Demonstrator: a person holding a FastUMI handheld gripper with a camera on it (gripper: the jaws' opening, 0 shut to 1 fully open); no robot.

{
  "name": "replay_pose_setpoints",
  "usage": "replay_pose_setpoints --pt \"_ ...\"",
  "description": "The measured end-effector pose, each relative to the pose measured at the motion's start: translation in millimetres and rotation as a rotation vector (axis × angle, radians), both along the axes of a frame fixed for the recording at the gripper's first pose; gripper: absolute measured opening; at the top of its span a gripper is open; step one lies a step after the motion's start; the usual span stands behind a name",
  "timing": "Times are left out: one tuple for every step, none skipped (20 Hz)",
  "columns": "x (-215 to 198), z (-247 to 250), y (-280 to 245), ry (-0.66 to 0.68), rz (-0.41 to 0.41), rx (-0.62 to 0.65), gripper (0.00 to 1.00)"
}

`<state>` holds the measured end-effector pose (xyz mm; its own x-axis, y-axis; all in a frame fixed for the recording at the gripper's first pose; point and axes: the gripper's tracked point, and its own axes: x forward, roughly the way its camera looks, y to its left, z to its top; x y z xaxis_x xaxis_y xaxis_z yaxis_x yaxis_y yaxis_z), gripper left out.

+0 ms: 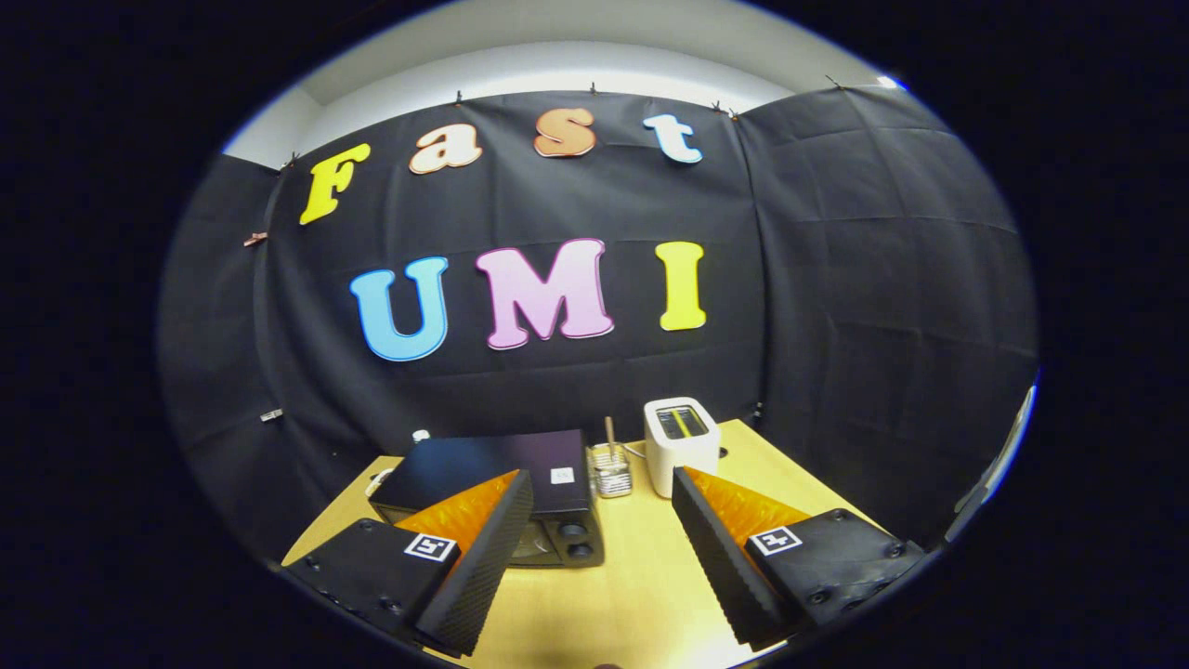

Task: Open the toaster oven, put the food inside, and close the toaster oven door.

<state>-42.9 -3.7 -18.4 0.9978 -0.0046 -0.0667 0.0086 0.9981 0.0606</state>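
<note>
Ahead, boxy toaster oven point(492, 483); tool point(602, 502) fingers apart.

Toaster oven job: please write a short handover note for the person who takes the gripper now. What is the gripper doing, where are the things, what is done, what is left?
Gripper: open, fingers spread wide, holding nothing, above the wooden table.
Toaster oven: black, on the table just ahead of the fingers, partly behind one of them. Its knobs face the gripper. The door looks closed, though the finger hides most of it.
Beyond the fingers: a small glass jar with a stick in it, and beside it a white pop-up toaster.
Food: I cannot point it out here.
Done: nothing yet, as far as I can tell.
Left: open the door, put the food inside, close the door.
</note>
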Motion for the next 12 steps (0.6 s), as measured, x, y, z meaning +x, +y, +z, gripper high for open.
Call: replay_pose_setpoints --pt "-3.9 3.0 -14.5 -0.01 -0.029 -0.013 0.98" --pt "-10.3 6.6 -26.7 -0.025 -0.052 -0.026 0.98" --pt "-17.1 8.3 -35.5 -0.03 -0.067 -0.024 0.98" --pt "-22.2 8.0 -40.7 -0.027 -0.076 -0.014 0.98" --pt "-26.8 5.3 -45.8 -0.018 -0.085 0.0 0.98" --pt "-29.3 4.0 -51.2 -0.013 -0.092 0.012 0.98" --pt "-28.3 3.8 -56.1 -0.012 -0.104 0.018 0.98" --pt "-28.4 3.7 -61.5 -0.012 -0.114 0.021 0.98" --pt "-28.3 4.7 -64.3 -0.013 -0.119 0.028 0.98" --pt "-27.2 5.7 -63.7 -0.013 -0.121 0.034 0.98" --pt "-24.0 4.8 -62.5 -0.009 -0.117 0.04 0.98" --pt "-22.8 4.5 -59.4 -0.005 -0.11 0.042 0.98"
